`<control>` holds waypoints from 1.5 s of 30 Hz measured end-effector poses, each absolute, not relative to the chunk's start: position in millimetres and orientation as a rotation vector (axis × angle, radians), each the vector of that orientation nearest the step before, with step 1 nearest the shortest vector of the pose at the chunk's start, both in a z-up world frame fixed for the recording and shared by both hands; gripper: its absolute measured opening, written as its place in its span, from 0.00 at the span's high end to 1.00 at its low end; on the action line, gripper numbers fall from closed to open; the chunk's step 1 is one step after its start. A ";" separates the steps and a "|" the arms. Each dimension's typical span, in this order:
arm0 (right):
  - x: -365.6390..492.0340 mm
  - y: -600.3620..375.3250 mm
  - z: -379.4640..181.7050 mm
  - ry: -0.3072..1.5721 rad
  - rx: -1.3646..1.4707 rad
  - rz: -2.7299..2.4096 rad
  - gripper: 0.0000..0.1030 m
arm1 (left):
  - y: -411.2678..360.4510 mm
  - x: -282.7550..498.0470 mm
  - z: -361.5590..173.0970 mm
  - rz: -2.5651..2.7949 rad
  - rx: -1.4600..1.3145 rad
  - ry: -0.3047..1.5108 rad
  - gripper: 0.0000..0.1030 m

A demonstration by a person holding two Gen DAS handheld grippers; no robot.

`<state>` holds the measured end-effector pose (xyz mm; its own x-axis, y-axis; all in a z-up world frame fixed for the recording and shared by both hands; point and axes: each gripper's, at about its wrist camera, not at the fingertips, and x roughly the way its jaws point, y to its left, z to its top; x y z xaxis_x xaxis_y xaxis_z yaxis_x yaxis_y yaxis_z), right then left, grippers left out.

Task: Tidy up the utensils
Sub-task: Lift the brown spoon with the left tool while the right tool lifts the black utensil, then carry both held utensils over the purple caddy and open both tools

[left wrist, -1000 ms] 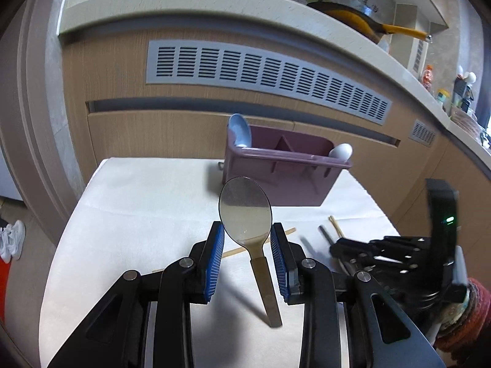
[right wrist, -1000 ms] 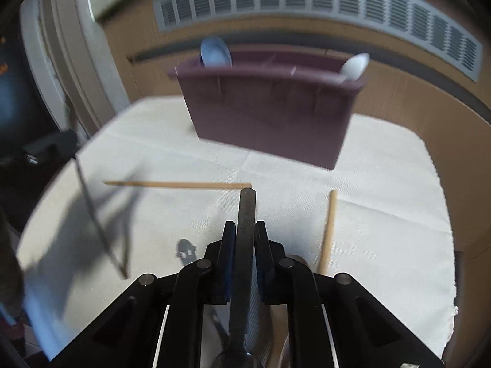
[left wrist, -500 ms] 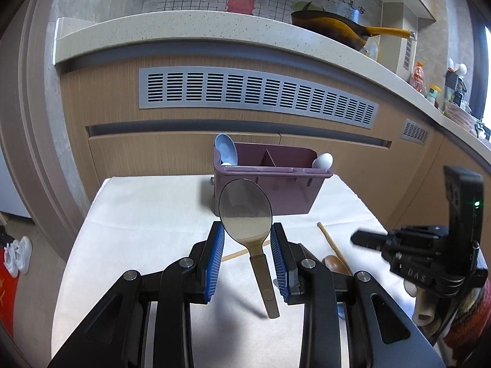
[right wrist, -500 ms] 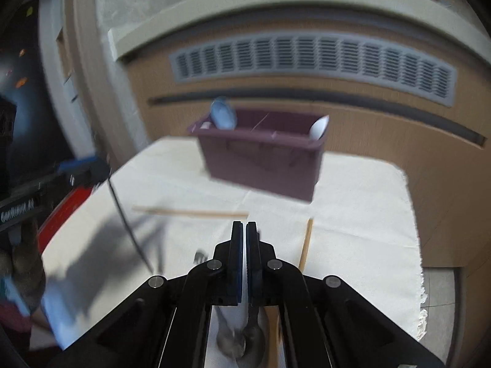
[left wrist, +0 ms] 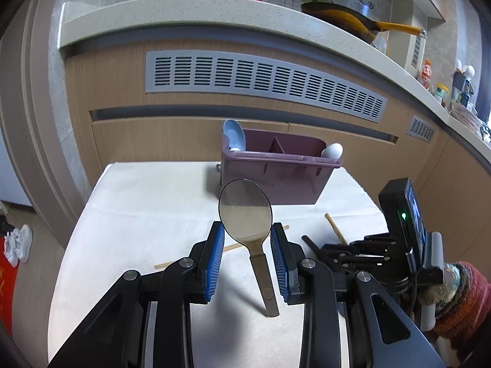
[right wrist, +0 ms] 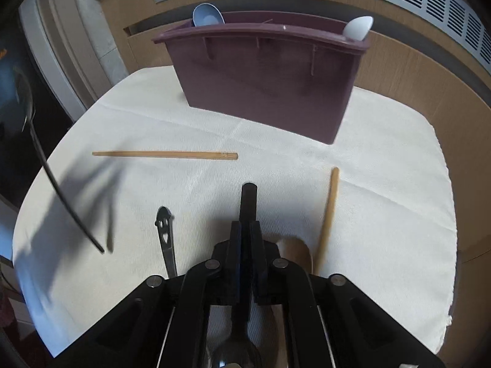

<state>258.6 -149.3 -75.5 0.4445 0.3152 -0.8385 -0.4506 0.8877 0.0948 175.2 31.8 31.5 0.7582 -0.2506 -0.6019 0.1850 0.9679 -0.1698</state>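
blue-padded fingers point(left wrist: 216, 256) of the left gripper point(left wrist: 247, 254) are clamped on the bowl edges of a metal spoon point(left wrist: 245, 211), held bowl-up with its handle hanging down toward the white cloth point(left wrist: 147, 196). right gripper point(right wrist: 244, 251) is seen with a black utensil handle point(right wrist: 248, 202) between its pads; its jaws are opening, yet the pads are seen still touching the handle. the handle's tip is pointed far, toward the purple caddy point(right wrist: 267, 76), and a shiny bowl end is glimpsed under the gripper at the bottom edge.

the caddy is stood at the far side of the cloth. a pale blue spoon point(right wrist: 208, 15) is parked in its left compartment and a white spoon point(right wrist: 357, 27) in its right one; the middle slots cannot be seen into.

on the cloth, one wooden chopstick point(right wrist: 165, 154) is laid crosswise left of centre, another point(right wrist: 327, 217) is laid near-to-far at right. a dark perforated handle point(right wrist: 165, 233) is laid just left of the right gripper, and a wooden spoon bowl point(right wrist: 296, 250) is partly hidden just right of it.
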 end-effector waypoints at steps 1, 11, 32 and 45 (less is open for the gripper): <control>260.0 -148.7 -75.4 1.007 -0.151 0.482 0.81 | 32.8 176.2 30.1 -0.237 -0.107 0.674 0.69; 244.6 -151.0 -78.2 0.993 -0.228 0.515 0.77 | 37.6 174.7 25.5 -0.235 -0.139 0.678 0.69; 187.6 -206.6 40.0 0.399 0.044 0.470 0.89 | 19.1 175.1 85.1 -0.231 -0.079 0.535 0.69; 291.1 -175.0 135.9 0.107 0.111 0.450 0.89 | 20.4 287.8 153.5 -0.273 -0.084 0.378 0.69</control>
<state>291.1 -175.0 135.9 0.8950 0.4391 -0.0786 -0.4273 0.8946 0.1310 287.8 20.4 153.5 0.8932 -0.2787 -0.3529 0.2475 0.9599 -0.1315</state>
